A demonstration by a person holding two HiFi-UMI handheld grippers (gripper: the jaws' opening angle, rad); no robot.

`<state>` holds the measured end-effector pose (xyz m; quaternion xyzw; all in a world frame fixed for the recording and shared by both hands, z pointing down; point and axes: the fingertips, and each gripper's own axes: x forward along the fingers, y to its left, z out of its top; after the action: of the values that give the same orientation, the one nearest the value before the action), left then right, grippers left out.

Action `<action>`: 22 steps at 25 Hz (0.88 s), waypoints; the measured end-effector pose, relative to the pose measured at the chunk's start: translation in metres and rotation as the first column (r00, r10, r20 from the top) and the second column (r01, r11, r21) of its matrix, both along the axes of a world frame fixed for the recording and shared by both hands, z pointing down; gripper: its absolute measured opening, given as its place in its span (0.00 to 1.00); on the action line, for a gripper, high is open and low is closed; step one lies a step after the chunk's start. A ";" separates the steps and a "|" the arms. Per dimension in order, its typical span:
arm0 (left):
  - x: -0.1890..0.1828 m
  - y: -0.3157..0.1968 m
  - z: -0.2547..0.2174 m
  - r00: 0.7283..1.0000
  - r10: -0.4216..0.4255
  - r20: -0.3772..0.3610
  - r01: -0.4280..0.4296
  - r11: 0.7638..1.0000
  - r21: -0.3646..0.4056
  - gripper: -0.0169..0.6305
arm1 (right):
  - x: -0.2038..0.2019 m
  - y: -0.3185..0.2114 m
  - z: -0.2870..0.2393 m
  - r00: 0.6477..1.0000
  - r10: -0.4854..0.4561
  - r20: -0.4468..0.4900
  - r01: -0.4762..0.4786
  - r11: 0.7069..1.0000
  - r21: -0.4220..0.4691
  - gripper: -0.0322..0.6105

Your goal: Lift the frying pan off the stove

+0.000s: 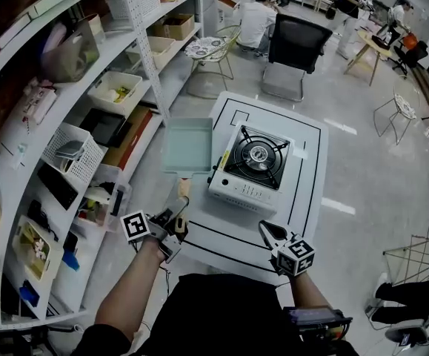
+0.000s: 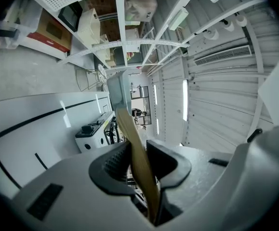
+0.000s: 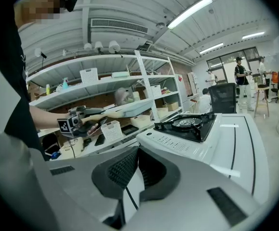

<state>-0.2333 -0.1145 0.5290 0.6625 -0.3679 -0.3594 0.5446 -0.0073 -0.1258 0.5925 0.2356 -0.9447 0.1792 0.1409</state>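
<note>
While the left gripper (image 1: 178,212) is clamped on the pale wooden handle (image 1: 183,188) of the frying pan (image 1: 188,145), the pan hangs in the air just left of the stove (image 1: 251,165), off the burner and not touching it. The left gripper view shows both pads pressed against the handle (image 2: 135,150), which runs up between them to the square, pale green pan (image 2: 116,88). From the right gripper view the pan (image 3: 129,109) is held roughly level in front of the shelving (image 1: 88,102); it seems higher than the stove top (image 3: 185,124), though the wide lens makes that hard to judge. The right gripper (image 1: 264,230) hovers over the near edge of the white table (image 1: 303,191), jaw tips together with nothing between them.
</note>
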 end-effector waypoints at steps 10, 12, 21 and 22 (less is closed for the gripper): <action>-0.018 0.019 0.006 0.999 -0.049 -0.004 0.049 0.999 -0.008 0.18 | -0.016 0.009 -0.005 0.997 -0.074 0.000 0.074 0.997 0.032 0.09; -0.019 0.023 0.008 0.999 -0.053 -0.002 0.053 0.999 -0.006 0.18 | -0.017 0.009 -0.006 0.997 -0.078 0.001 0.078 0.996 0.038 0.09; -0.020 0.039 0.014 0.998 -0.059 -0.019 0.059 0.998 -0.014 0.19 | -0.022 0.010 -0.007 0.997 -0.079 0.002 0.079 0.996 0.047 0.09; -0.021 0.040 0.015 0.998 -0.059 -0.018 0.059 0.998 -0.015 0.19 | -0.023 0.010 -0.007 0.997 -0.081 0.001 0.081 0.996 0.045 0.09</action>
<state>-0.2539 -0.0743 0.5441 0.6441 -0.3848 -0.3788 0.5419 -0.0300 -0.1156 0.5857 0.2001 -0.9575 0.1523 0.1415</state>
